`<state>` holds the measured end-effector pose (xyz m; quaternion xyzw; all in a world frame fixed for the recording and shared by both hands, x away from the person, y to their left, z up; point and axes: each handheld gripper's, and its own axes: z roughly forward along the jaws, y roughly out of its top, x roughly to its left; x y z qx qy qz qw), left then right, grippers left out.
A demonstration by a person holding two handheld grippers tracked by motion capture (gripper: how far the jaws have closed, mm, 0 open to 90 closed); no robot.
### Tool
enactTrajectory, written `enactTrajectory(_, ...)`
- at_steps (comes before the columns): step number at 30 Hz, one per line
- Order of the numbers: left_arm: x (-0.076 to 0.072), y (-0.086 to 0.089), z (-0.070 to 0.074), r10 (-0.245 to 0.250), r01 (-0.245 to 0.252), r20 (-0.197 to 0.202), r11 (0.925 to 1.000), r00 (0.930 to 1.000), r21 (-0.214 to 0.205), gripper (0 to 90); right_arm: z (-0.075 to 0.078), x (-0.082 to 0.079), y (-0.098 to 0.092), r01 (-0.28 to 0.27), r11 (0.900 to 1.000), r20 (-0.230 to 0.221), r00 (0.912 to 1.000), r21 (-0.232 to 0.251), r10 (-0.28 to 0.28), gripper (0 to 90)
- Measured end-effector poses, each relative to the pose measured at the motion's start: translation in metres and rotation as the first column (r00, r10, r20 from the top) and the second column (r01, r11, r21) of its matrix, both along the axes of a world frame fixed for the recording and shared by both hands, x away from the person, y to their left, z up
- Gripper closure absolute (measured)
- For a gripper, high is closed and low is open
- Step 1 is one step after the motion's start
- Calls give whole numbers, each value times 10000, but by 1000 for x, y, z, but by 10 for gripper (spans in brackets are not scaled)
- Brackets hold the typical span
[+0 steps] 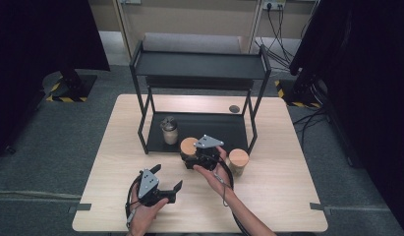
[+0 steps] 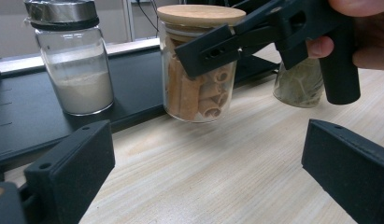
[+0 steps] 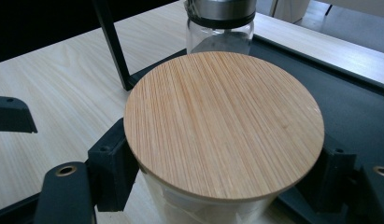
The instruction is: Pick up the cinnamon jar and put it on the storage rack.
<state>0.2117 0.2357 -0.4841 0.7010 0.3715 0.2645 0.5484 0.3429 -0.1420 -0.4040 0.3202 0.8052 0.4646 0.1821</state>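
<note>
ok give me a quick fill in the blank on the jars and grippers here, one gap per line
1. The right gripper is clamped on the jar of rolled sticks, whose lid is made of ____.
2. The jar of white powder stands on the black shelf's ____ tier.
3. The left gripper's jaws are ____ and hold nothing.
4. The jar of dried leaves stands directly on the ____.

Missing words: wood; bottom; open; table

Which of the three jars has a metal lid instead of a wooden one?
The jar of white powder standing on the rack's bottom shelf; the other two have round wooden lids.
</note>
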Motion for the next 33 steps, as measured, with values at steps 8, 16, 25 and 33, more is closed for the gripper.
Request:
enactTrajectory(8, 0, 0, 0, 3, -3, 3, 10000, 10000, -10, 23, 3, 5, 5, 109, 9999, -3, 9999, -59, -109, 260)
enactTrajectory(16, 0, 0, 0, -6, 6, -2, 10000, 10000, -17, 23, 2, 10, 7, 266, 9996, -77, 9996, -76, -267, 260)
enactTrajectory(25, 0, 0, 0, -2, 2, -3, 10000, 10000, -19, 23, 4, 13, 8, 412, 9991, -1, 9992, -75, -412, 260)
enactTrajectory(33, 0, 0, 0, 10, -10, -3, 10000, 10000, -33, 23, 3, 16, 11, 545, 9985, -23, 9985, -51, -545, 261)
